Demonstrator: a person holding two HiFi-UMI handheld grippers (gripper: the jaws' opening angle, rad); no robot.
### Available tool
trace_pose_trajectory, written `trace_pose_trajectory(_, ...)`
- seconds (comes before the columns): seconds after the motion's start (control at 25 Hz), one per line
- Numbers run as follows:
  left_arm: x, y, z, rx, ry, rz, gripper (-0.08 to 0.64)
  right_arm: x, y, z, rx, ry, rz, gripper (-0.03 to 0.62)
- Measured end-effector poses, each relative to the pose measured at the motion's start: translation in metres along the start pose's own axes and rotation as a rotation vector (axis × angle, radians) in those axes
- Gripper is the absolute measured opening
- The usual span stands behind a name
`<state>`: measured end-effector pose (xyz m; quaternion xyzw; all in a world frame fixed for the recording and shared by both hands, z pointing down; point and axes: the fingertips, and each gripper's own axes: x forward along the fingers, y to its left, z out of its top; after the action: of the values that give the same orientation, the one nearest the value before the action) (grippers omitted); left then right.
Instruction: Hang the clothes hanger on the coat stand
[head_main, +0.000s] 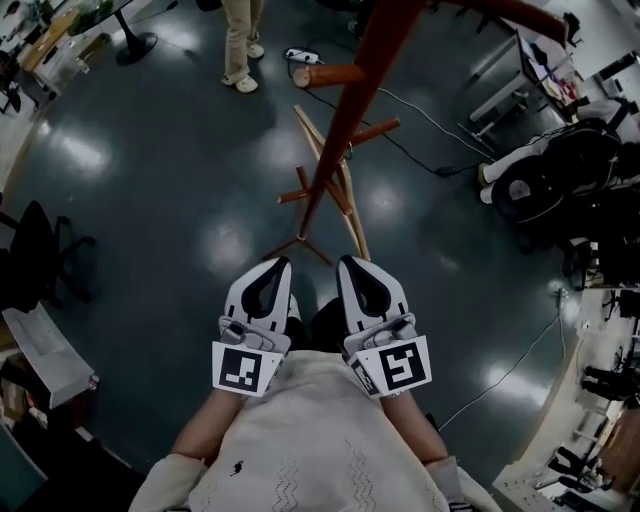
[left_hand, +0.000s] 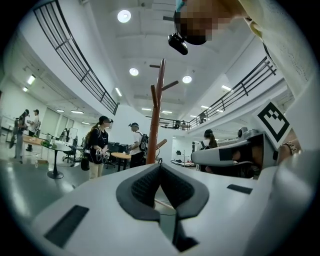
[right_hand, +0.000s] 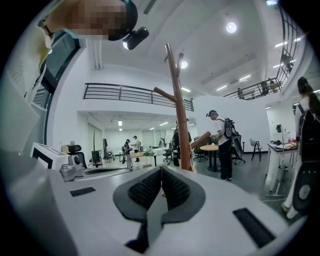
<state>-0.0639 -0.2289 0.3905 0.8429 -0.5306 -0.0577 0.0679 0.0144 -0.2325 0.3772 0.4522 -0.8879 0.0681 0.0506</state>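
The coat stand (head_main: 345, 110) is a red-brown wooden pole with short pegs, standing on the dark floor just ahead of me. A pale wooden clothes hanger (head_main: 335, 185) lies on the floor against the stand's feet. My left gripper (head_main: 275, 264) and right gripper (head_main: 349, 262) are held side by side close to my body, pointing at the stand's base, a short way from the hanger. Both are shut with nothing between the pads. The stand rises beyond the shut left gripper (left_hand: 160, 168) as a pole (left_hand: 154, 120), and beyond the shut right gripper (right_hand: 161, 171) as a pole (right_hand: 179, 115).
A person (head_main: 238, 45) stands beyond the stand, near a power strip (head_main: 301, 55) whose cable runs right. A black office chair (head_main: 35, 255) is at the left, dark equipment (head_main: 545, 185) at the right. Tables and other people (left_hand: 97, 145) fill the room's far side.
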Motion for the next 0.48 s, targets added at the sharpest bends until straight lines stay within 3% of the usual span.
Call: trace_pose_trajectory(0.48,0.004,0.018,0.011,-0.007,-0.027,0.074,0.012,0.020,-0.006,0.006,0.008,0.026,0.060,0.020)
